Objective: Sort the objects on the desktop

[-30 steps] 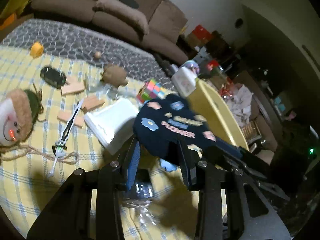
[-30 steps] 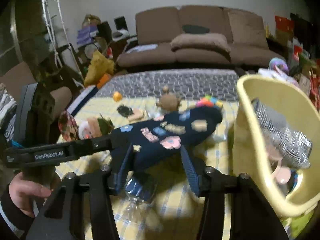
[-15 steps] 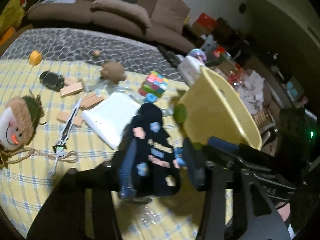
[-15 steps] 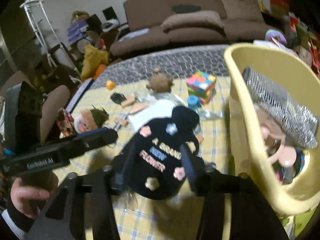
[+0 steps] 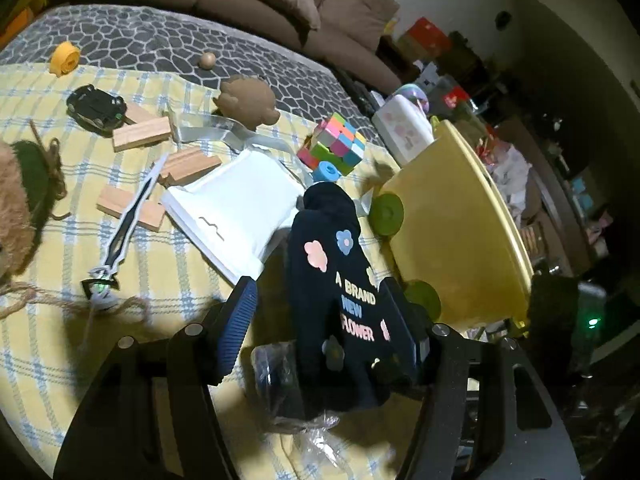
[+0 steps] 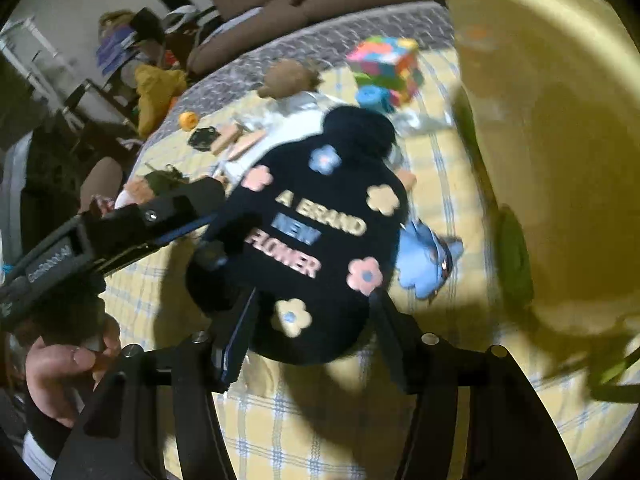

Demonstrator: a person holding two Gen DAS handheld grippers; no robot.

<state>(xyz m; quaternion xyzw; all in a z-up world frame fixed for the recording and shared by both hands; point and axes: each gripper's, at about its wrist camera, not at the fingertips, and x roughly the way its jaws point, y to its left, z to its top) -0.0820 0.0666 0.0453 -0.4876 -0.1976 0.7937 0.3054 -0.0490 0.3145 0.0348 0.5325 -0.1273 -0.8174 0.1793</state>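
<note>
**One black pouch between two grippers**

Left wrist view: the left gripper (image 5: 320, 320) stands wide open, the black flowered pouch (image 5: 340, 292) against its right finger only. Three wooden blocks (image 5: 140, 134) lie at ten o'clock, one puzzle cube (image 5: 334, 146) at twelve, one yellow basket (image 5: 460, 232) at two.

Right wrist view: the right gripper (image 6: 312, 328) closes on the pouch (image 6: 316, 240); one blue toy (image 6: 428, 264) lies at two o'clock.

I read "A BRAND NEW FLOWER" on black pouch (image 5: 344, 304) (image 6: 320, 240). Lettering on left gripper (image 6: 216, 236) body too blurred for me.
</note>
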